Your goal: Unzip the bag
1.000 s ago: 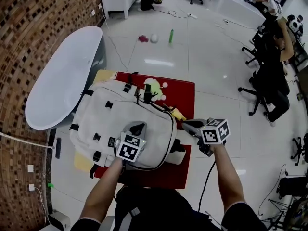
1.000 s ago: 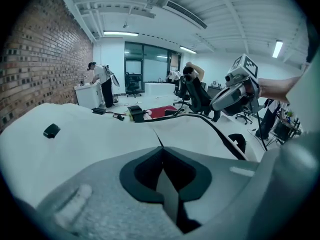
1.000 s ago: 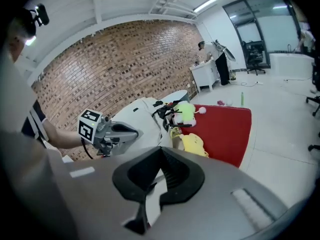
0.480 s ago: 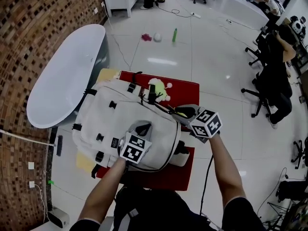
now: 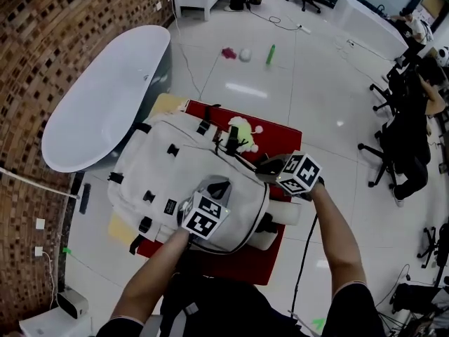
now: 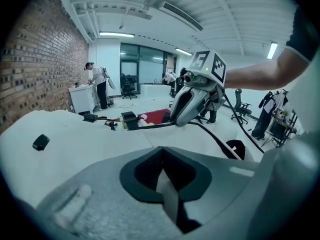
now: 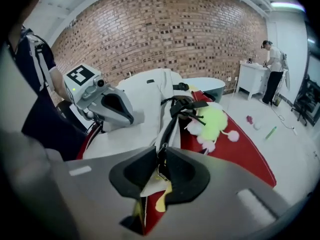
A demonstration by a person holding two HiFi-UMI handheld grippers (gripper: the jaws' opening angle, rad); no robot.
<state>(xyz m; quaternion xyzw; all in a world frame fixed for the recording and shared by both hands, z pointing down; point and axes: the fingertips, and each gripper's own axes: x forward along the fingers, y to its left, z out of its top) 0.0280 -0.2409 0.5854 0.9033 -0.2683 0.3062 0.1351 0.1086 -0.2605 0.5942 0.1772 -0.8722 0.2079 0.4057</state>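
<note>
A white backpack (image 5: 182,174) lies flat on a red table (image 5: 280,135). My left gripper (image 5: 216,187) rests on the bag's near end, shut on a fold of its white fabric (image 6: 167,184). At the bag's right edge is my right gripper (image 5: 263,166), on the black zipper line. Its jaws are closing, and the metal zipper pull (image 7: 161,170) stands between the pads, which are not pressing on it. Behind the pull the zipper has parted, and something yellow (image 7: 162,199) shows inside. A green and white plush charm (image 7: 212,121) hangs at the bag's top handle.
A white bathtub (image 5: 105,97) stands to the left of the table, against a brick wall. A green bottle (image 5: 270,53) and a ball (image 5: 245,55) lie on the floor beyond. A seated person (image 5: 414,118) and office chairs are at the far right.
My right gripper has come in from the right of the bag to its zipper edge, closer to the top handle. The left gripper has kept its hold on the bag.
</note>
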